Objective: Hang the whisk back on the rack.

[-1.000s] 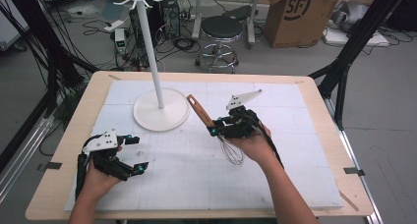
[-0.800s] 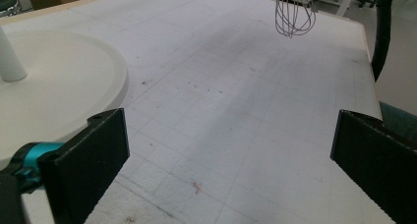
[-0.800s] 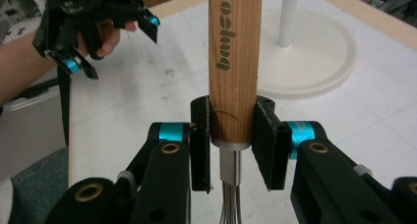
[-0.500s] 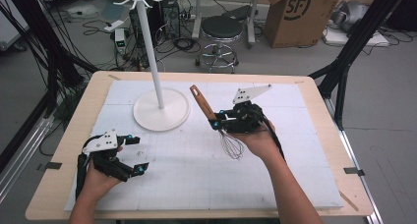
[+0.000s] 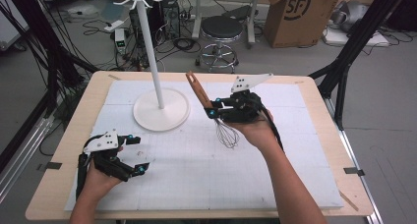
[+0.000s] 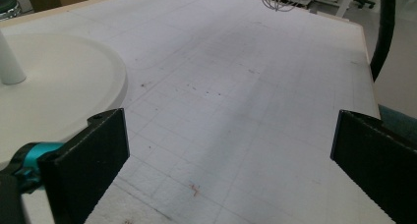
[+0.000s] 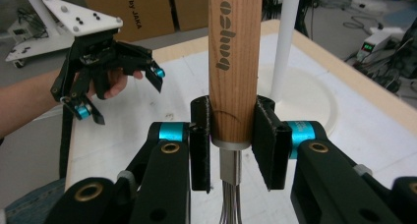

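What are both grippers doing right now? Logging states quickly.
Left gripper: open, holding nothing.
Right gripper: shut on the whisk, at its wooden handle.

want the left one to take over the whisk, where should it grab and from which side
Grab the bare upper wooden handle of the whisk, coming from the stand side. The right gripper already clamps the handle's lower end above the wires; the open left gripper is on that side.

The whisk (image 5: pixel 212 108) has a brown wooden handle with dark printed lettering and silver wires. Both the right gripper (image 5: pixel 212 111) and the left gripper (image 5: pixel 136 154) are black with teal accents and grey plates. The white stand (image 5: pixel 161 109) rests on a white mat (image 5: pixel 275 184) with faint grid lines.
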Demonstrator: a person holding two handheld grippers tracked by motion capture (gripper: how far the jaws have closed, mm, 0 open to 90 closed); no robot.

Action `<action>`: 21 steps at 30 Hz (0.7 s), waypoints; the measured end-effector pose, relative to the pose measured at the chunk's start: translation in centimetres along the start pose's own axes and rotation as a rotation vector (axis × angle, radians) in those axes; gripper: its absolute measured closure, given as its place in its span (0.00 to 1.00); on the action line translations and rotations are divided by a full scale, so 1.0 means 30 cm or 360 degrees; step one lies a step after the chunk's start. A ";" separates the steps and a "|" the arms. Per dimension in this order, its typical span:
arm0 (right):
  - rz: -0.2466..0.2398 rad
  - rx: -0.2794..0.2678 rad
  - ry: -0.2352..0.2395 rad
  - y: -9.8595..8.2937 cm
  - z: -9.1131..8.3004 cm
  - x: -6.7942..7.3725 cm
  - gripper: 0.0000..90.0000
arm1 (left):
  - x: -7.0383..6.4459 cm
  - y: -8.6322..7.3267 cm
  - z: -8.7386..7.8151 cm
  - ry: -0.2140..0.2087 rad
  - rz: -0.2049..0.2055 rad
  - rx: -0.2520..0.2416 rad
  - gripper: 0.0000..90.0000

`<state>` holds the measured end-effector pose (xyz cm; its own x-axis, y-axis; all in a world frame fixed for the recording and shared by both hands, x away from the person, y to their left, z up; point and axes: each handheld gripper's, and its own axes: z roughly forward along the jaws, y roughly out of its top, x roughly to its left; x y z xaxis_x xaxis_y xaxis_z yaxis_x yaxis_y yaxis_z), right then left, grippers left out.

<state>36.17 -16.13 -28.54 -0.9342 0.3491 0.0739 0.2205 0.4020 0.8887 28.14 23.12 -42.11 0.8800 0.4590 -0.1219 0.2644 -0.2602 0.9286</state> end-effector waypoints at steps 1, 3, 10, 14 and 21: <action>-0.0005 -0.0005 0.0001 0.014 0.001 0.001 0.79 | -0.002 0.000 0.000 0.0001 -0.0007 -0.0003 0.02; -0.0025 -0.0007 0.0013 0.042 0.003 -0.002 0.79 | -0.004 0.001 -0.001 0.0000 -0.0002 0.0014 0.02; -0.0111 0.0004 0.0035 0.126 0.012 -0.011 0.79 | -0.005 0.001 -0.002 0.0006 0.0002 0.0011 0.02; -0.0128 0.0047 0.0075 0.157 0.019 -0.024 0.79 | -0.006 0.000 0.000 0.0004 -0.0008 0.0013 0.02; -0.0137 0.0002 0.0090 0.209 0.025 -0.044 0.79 | -0.007 -0.001 0.002 0.0002 0.0003 0.0023 0.02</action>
<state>38.99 -13.44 -23.39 -0.9641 0.2646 0.0225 0.1388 0.4296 0.8923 27.97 23.00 -42.14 0.8801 0.4594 -0.1198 0.2685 -0.2735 0.9236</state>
